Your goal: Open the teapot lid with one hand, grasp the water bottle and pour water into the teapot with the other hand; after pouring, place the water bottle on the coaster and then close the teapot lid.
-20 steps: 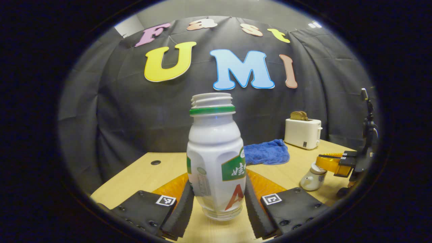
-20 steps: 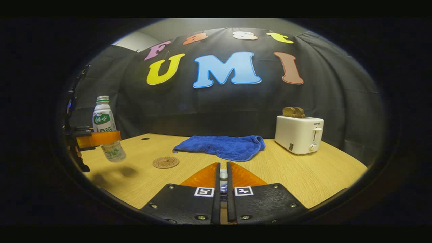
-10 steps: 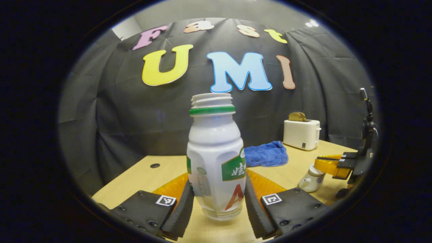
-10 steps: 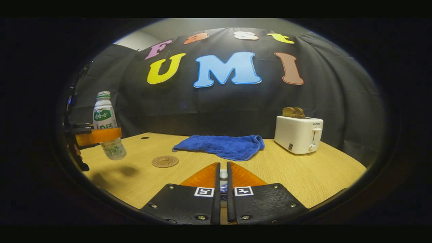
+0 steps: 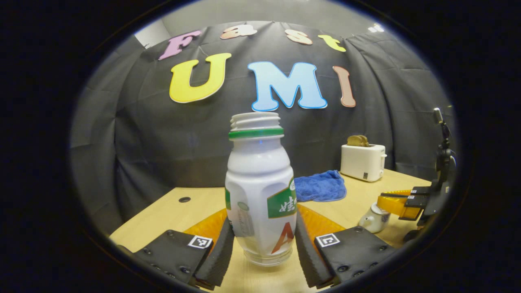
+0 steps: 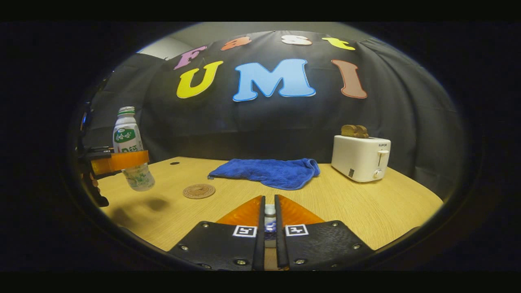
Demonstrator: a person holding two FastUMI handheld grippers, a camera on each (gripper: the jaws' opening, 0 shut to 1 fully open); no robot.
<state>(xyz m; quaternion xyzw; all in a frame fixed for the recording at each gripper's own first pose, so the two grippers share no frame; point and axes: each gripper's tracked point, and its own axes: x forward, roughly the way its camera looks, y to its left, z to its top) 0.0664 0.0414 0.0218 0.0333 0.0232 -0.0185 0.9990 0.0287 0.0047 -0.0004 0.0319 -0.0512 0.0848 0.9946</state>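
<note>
The water bottle [image 5: 259, 191] was clamped upright by the left gripper [image 5: 264, 244]; the right gripper [image 6: 268, 228] was closed on the teapot lid knob [image 6: 269, 210], with towel [image 6: 266, 171], toaster [image 6: 360, 156] and coaster [image 6: 198, 190] seen beyond.

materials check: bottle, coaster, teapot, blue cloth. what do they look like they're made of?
Water bottle: likely plastic, white printed sleeve, clear bare base, threaded neck with no cap.
Coaster: looks like wood or cork; tan matte disc with a carved pattern.
Teapot: probably glazed ceramic; off-white, smooth, slightly glossy.
Blue cloth: soft terry or microfibre; fuzzy nap, rumpled folds.
</note>
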